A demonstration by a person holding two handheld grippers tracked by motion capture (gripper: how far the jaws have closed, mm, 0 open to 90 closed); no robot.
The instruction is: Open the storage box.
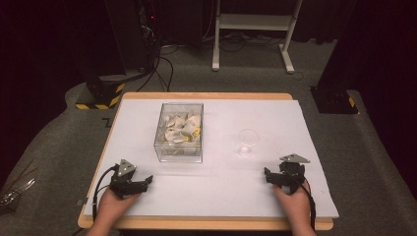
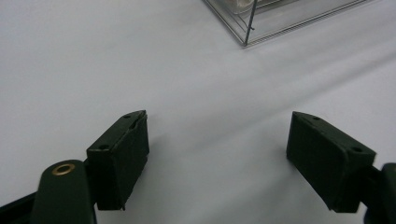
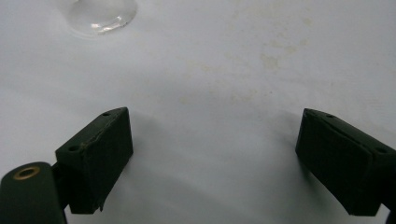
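- The counter (image 1: 275, 196) carries a white sheet over its wooden top, giving a plain working surface; both hands rest at its near edge, well apart, seemingly at a starting pose.
- The clear box (image 1: 179, 132) stands left of centre toward the far side, upright and open-topped, loosely filled with crumpled white pieces and a few yellow ones. Its near corner shows in the left gripper view (image 2: 250, 28).
- The left claw (image 1: 136, 183) sits near that box, jaws wide with nothing between them.
- The right claw (image 1: 276, 177) likewise stands wide and empty, just short of the glass.
- The small clear glass (image 1: 248, 141) stands upright right of the box, apart from it and apparently empty; its base shows in the right gripper view (image 3: 100, 16).
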